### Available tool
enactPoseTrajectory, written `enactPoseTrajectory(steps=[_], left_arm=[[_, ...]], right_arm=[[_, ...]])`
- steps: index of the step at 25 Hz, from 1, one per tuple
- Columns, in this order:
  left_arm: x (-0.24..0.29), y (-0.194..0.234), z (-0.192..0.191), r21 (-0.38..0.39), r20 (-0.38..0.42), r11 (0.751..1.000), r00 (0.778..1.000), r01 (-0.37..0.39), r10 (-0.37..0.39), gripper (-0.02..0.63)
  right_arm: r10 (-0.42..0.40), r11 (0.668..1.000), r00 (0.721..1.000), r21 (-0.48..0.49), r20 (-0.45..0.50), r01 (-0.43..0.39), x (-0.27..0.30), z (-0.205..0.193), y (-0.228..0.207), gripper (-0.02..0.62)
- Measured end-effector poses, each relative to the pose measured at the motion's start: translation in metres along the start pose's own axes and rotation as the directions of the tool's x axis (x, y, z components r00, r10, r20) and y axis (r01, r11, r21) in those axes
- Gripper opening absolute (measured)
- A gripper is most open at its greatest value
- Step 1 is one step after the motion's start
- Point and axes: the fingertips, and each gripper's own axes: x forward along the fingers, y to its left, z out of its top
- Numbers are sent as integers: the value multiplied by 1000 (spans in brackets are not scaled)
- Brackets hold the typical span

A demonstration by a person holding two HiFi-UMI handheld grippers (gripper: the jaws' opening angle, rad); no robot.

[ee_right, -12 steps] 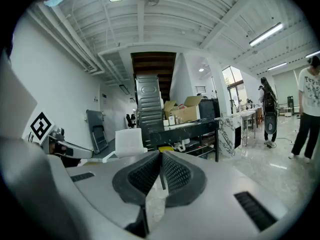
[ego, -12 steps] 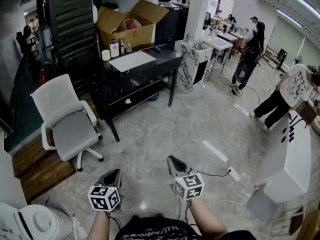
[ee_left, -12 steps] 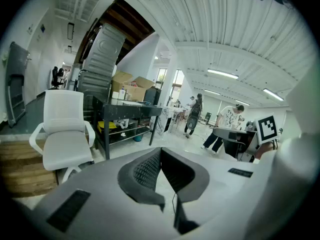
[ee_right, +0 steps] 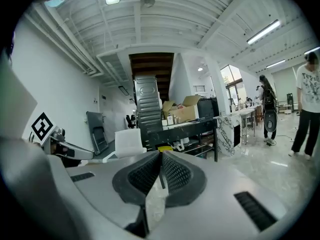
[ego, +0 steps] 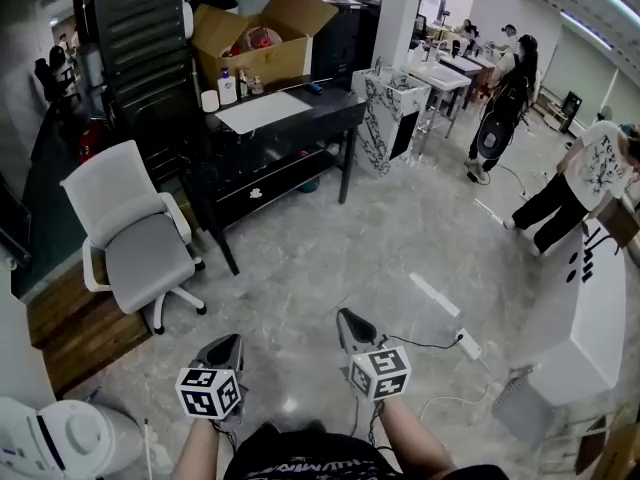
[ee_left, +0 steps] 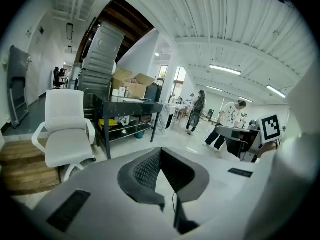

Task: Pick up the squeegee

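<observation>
We hold our left gripper point(ego: 228, 348) and right gripper point(ego: 350, 322) closed on nothing, open floor point(ego: 330, 253) mid-frame, chair point(ego: 140, 238) and desk point(ego: 290, 120) upper left.

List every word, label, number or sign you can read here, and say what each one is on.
No text reads clearly.
Dark shirt, white lettering: too blurred.
White T-shirt, dark print: too small.
Bottle label, on the black desk: too small.
Cubes on left gripper and right gripper: square marker patterns, no letters.
</observation>
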Motion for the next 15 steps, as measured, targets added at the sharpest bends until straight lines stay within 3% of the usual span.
enactPoseTrajectory(steps=[7, 15], left_arm=[[21, -13, -8, -5, -6, 1000, 1000, -16, 16, 20], [66, 15, 18, -29, 12, 998, 998, -54, 54, 20]], right_arm=[[25, 1000, 1000, 12, -8, -25, -11, -20, -30, 52], [2, 999, 1000, 35, -23, -1, 35, -17, -75, 53]])
